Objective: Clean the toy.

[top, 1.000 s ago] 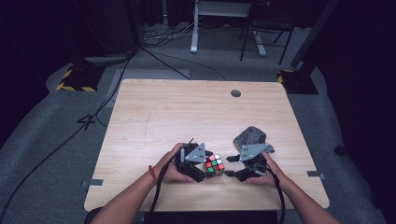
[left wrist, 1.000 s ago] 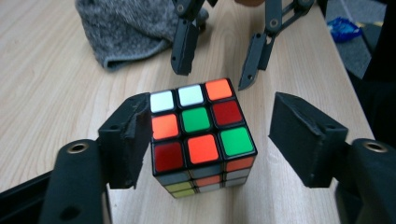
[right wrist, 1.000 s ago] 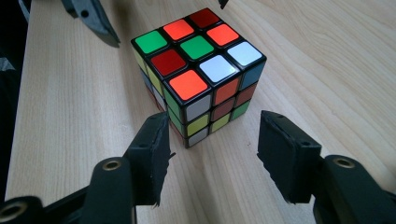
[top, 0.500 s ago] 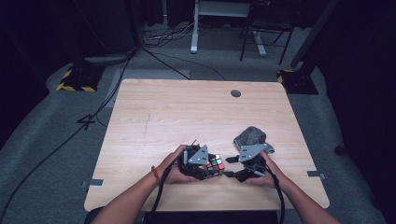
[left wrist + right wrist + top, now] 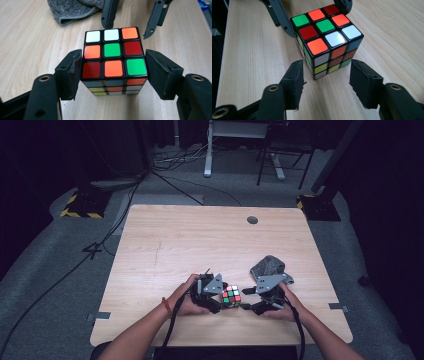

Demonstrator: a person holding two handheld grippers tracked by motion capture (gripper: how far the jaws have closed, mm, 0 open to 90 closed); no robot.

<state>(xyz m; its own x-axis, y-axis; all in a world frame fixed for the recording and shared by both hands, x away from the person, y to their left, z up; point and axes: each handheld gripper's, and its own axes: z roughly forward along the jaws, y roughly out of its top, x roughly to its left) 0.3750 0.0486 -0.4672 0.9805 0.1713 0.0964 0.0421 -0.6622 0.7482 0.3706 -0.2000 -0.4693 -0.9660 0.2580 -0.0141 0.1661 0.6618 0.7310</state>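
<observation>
A scrambled colour cube [image 5: 231,296] stands on the wooden table [image 5: 200,240] near its front edge, between my two grippers. My left gripper [image 5: 221,299] comes at it from the left. In the left gripper view the cube [image 5: 113,52] sits between the two jaws, and both pads lie against its sides; these jaws have just been opening. My right gripper [image 5: 248,306] is just right of the cube. In the right gripper view its jaws stand apart, a little short of the cube's [image 5: 327,32] near corner, with nothing between them.
A crumpled grey cloth [image 5: 267,266] lies on the table just behind the right gripper. A small round cable hole [image 5: 252,220] sits near the far edge. Cables and a yellow-and-black striped base [image 5: 80,205] lie on the floor beyond the table.
The left gripper has edged slightly right, closer around the cube. The cube, the cloth and the right gripper stay where they were.
</observation>
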